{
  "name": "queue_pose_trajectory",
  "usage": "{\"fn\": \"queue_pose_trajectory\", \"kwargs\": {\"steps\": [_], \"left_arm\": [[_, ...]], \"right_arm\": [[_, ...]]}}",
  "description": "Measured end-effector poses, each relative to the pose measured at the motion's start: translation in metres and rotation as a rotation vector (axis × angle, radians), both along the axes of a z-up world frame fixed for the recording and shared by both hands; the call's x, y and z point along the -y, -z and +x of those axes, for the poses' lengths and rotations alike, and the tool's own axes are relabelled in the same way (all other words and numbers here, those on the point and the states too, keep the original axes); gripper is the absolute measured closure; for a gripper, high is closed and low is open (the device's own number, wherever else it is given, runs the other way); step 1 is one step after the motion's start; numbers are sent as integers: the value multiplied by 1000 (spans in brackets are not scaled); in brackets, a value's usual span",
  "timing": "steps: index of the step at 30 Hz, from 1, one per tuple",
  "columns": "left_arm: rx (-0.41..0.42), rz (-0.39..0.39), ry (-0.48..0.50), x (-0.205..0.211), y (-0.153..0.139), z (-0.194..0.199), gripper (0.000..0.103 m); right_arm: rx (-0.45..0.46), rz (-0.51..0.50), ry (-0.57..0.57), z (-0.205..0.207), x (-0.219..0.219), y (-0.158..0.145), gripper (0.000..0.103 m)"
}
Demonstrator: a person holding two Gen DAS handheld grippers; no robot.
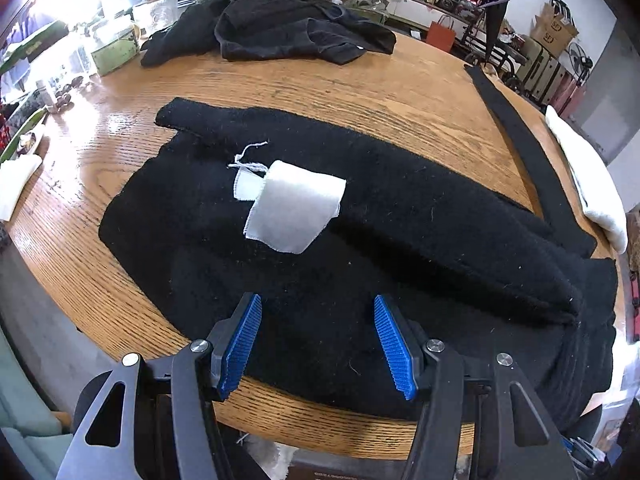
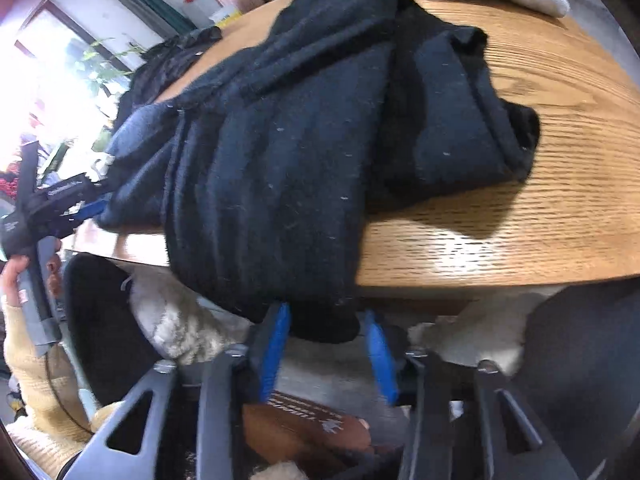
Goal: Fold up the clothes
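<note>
At the bottom of the left wrist view the left gripper (image 1: 318,342) is seen with its blue pads (image 1: 240,346) spread wide; nothing is held between them. It is poised over the near edge of a black garment (image 1: 360,240), which is spread flat across a round wooden table (image 1: 360,92). A long fold of the garment is laid diagonally from the upper left towards the lower right of the frame. A white label (image 1: 292,210), with a loose thread at its upper left corner, is shown turned up near the middle of the cloth. A black strip (image 1: 516,132) is laid along the right side of the table, and a white cloth (image 1: 592,184) is found at the right rim beyond it. At the far side, top centre, a heap of dark clothes (image 1: 292,28) is piled.

In the right wrist view the right gripper (image 2: 326,340) is seen low in the frame, below the table edge (image 2: 480,276). A hanging part of the garment (image 2: 280,140) is draped over that edge, and its lowest fold is placed between the blue pads (image 2: 276,344). The jaws are parted; whether the cloth is pinched cannot be told from the blurred picture. The left gripper (image 2: 92,206) is seen at the left edge, at the garment's side.
</note>
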State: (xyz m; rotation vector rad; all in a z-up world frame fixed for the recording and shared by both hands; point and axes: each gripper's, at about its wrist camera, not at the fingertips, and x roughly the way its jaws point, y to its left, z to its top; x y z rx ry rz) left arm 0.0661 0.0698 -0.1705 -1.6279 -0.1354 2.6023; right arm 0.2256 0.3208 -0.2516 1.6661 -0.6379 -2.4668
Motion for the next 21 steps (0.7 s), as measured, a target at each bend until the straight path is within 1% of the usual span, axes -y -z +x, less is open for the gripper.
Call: {"fn": "queue_pose_trajectory", "kwargs": {"steps": [1,2,4,5,6,10,11,12,15,17,19,21], "left_arm": [[-3,0,-2,-1,0,2,43],[-6,6,-3,0,-2,2,43],[-11,19,-6,1,-6,3,43],[-17,30,7,-1,-9,3,43],[-36,39,40,-6,-15,5,43],[-116,76,170,-24,-39,12,43],[-116,98,200,-30,-41,14,43],[-103,138,240,-38,-41,16,43],[-79,158,310,-59,-37,20,43],[-70,138,337,-73,-31,19,43],[-62,118,364,-86,-26,18,43],[-36,110,377,-93,-19,13,43]], "right_arm": [[-3,8,-14,1,2,-1,90],[-4,17,-24,2,4,-2,95],[-14,18,-35,4,5,-10,97],[-21,23,-40,5,5,-17,97],[-28,30,-47,6,6,-23,97],[-118,95,-78,4,-7,-76,97],[-147,111,-78,1,-12,-91,97],[-175,126,-78,-2,-16,-105,97],[-270,181,-76,-21,-27,-145,97],[-346,236,-51,-40,-31,-171,99],[-402,271,-23,-59,-35,-191,101],[-458,305,6,-79,-39,-212,102]]}}
